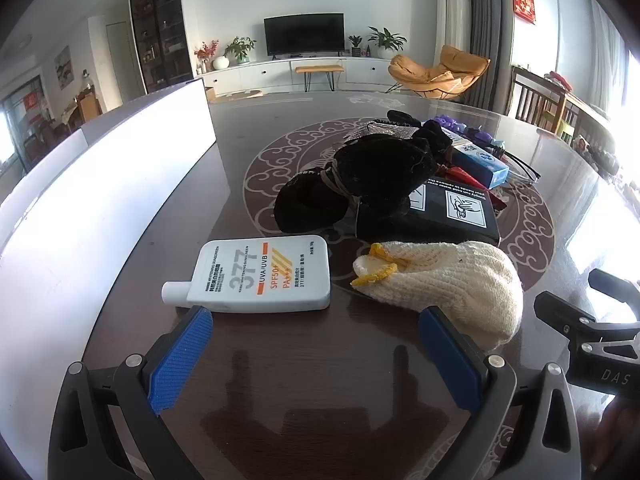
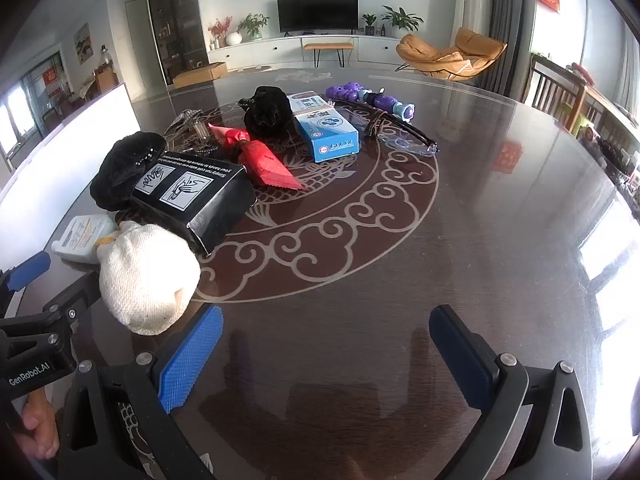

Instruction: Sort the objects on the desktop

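Desktop objects lie clustered on the dark table (image 2: 460, 240) ahead of us. We hold our left gripper (image 1: 316, 352) with fingers apart and empty; the sunscreen bottle (image 1: 260, 278) sits at eleven o'clock, the cream knit glove (image 1: 448, 280) at one. Our right gripper (image 2: 326, 354) is likewise spread wide, empty, with the black box (image 2: 196, 192) at ten o'clock, the blue box (image 2: 326, 128) and purple toy (image 2: 368, 98) near twelve.

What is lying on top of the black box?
A black fuzzy item lies on the black box, covering its left end. Two hand pictograms and some text show; whatever is printed beneath the fuzzy item is hidden.
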{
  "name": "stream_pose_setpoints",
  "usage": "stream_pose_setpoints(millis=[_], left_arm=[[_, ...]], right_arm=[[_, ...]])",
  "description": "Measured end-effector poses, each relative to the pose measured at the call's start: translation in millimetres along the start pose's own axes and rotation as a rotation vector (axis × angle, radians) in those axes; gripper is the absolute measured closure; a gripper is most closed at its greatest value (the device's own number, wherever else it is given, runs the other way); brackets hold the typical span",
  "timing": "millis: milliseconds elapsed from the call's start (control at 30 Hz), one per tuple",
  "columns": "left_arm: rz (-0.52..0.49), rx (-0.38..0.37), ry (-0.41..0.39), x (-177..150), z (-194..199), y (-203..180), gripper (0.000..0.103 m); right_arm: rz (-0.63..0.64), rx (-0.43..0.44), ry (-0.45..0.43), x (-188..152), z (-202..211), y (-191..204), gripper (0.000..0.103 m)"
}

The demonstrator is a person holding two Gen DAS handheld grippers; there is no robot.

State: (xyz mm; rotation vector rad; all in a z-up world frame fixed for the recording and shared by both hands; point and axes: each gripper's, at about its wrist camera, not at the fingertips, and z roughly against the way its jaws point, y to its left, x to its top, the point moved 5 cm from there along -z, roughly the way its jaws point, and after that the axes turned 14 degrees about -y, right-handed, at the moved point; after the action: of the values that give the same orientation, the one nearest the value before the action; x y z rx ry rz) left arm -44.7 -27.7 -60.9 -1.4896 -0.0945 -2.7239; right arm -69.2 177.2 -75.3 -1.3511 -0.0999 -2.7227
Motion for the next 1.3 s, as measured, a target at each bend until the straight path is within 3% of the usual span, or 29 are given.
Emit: stream_pose_setpoints(millis=[1300], left_arm=[[0.013, 0.002, 0.011, -3.0, -1.0, 4.4, 0.0]], right_arm=[[-0.003, 0.006, 0.006, -1.8, -0.9, 1.0, 0.0]])
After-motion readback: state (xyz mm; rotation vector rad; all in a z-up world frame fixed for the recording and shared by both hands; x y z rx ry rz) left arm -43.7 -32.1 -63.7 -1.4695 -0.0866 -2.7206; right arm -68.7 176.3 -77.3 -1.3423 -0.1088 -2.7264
